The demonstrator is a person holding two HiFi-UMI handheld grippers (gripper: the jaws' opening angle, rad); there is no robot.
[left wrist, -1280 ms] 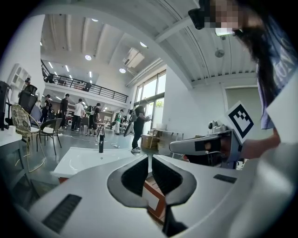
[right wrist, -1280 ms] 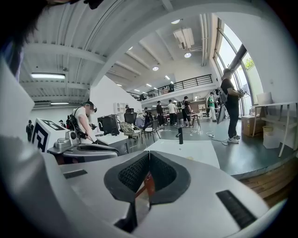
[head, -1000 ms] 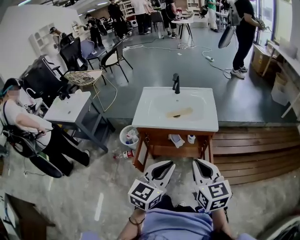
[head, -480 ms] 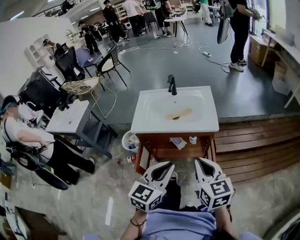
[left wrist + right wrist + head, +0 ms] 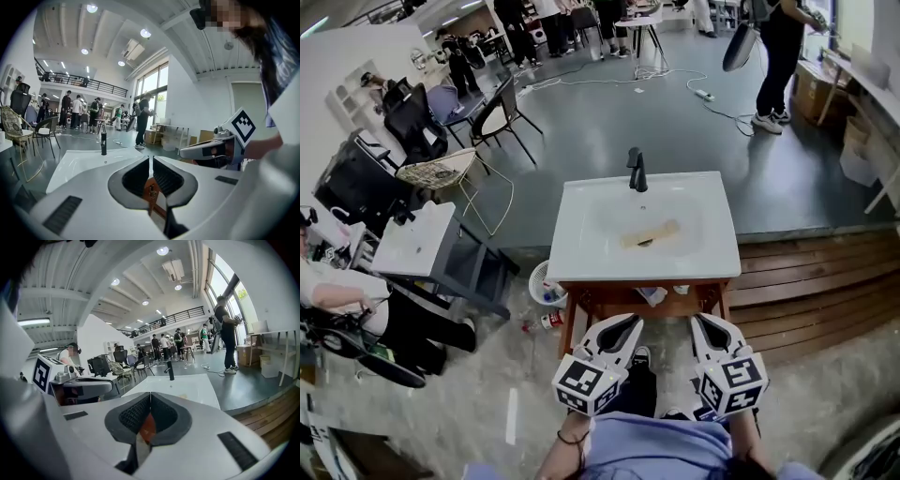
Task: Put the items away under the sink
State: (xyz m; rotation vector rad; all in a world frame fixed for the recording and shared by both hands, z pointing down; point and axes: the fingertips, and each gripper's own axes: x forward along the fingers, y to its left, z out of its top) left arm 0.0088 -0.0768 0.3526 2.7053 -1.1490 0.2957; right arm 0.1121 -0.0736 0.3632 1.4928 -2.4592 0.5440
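A: Largest entry?
B: Sink (image 5: 581, 244), white, one. It is set on a wooden cabinet (image 5: 600, 298) at the centre of the head view. A black faucet (image 5: 637, 170) is mounted at the far rim.

A: Grippers, with pose?
B: Left gripper (image 5: 634, 322) and right gripper (image 5: 701, 322) are recorded at lower centre, side by side and apart. Both are pointed up-frame at the cabinet's open front and tipped slightly downward. Each is carried on a forearm entering from the bottom edge, with its marker cube nearest the body.

A: Claw state?
B: In the left gripper view the jaws are seen brought together, with only a thin slit left and nothing between them. In the right gripper view the jaws are likewise closed and empty. Only the cabinet's wood is glimpsed past each pair.

A: Task items?
B: A pale packet (image 5: 652, 295) and a small white bottle (image 5: 681, 290) are noted on the shelf under the sink, just below the basin's front edge. They are up-frame of both grippers and touched by neither.

A: Remaining lots?
B: A wastebasket (image 5: 542, 281) is listed left of the cabinet. A bottle (image 5: 547, 322) lies on the floor just below it.
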